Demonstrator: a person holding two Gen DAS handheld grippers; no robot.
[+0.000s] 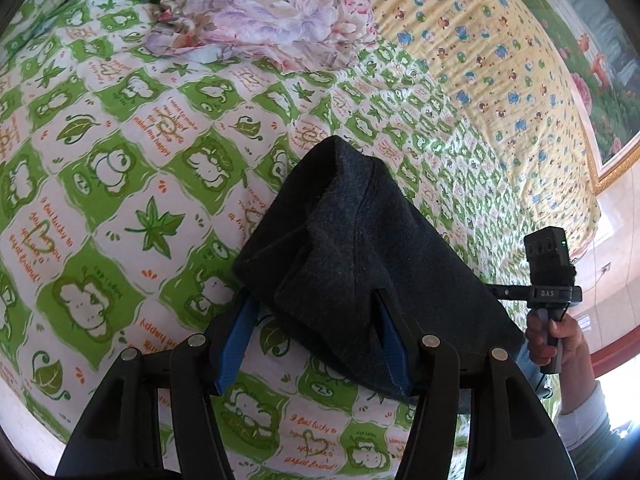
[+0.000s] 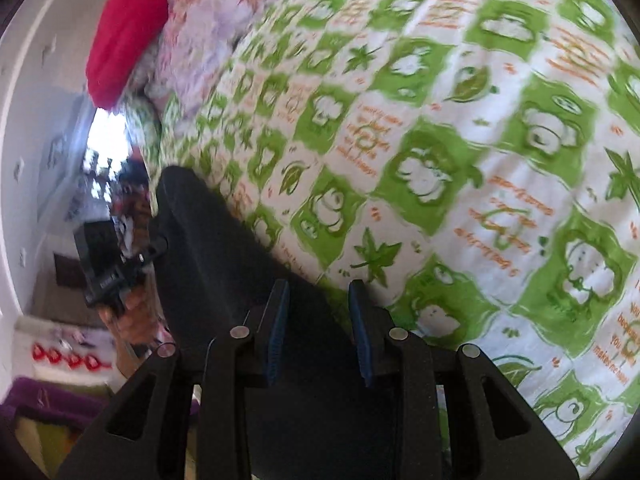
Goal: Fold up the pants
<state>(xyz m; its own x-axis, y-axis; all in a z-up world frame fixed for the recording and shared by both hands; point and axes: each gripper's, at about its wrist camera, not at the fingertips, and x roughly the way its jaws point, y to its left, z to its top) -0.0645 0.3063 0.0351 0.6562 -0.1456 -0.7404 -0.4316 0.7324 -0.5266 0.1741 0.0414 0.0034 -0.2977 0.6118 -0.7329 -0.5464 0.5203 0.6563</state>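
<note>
The pants (image 1: 360, 248), made of dark charcoal felt-like fabric, are seen lifted in a bunched, folded mass above the bedsheet (image 1: 120, 184), which is printed with green squares, leaves and orange lettering. The garment is located at the near edge of the bed, between the two tools.

In the left wrist view, the left gripper (image 1: 314, 320) is seen with its blue-padded fingers set wide. The fabric is draped over the right-hand finger and hangs in the gap; the left-hand pad stands clear of the cloth with sheet visible beside it. The jaws are therefore recorded as apart, with the pants between them but not pressed from both sides.

In the right wrist view, which is blurred, the right gripper (image 2: 318, 312) is seen with its blue pads set moderately close together. Dark fabric fills the space between and beneath them. The cloth appears to be clamped, though contact at the pads cannot be fully confirmed through the blur.

At the right edge of the left wrist view, the right tool is seen from the side, held by a hand (image 1: 560, 336) with a pale sleeve (image 1: 584, 416) behind it.

A floral quilt (image 1: 260, 12) is bunched at the far end of the bed. A yellow patterned blanket (image 1: 500, 80) is laid alongside the green sheet. A red pillow (image 2: 124, 28) is visible beside the quilt in the right wrist view.
</note>
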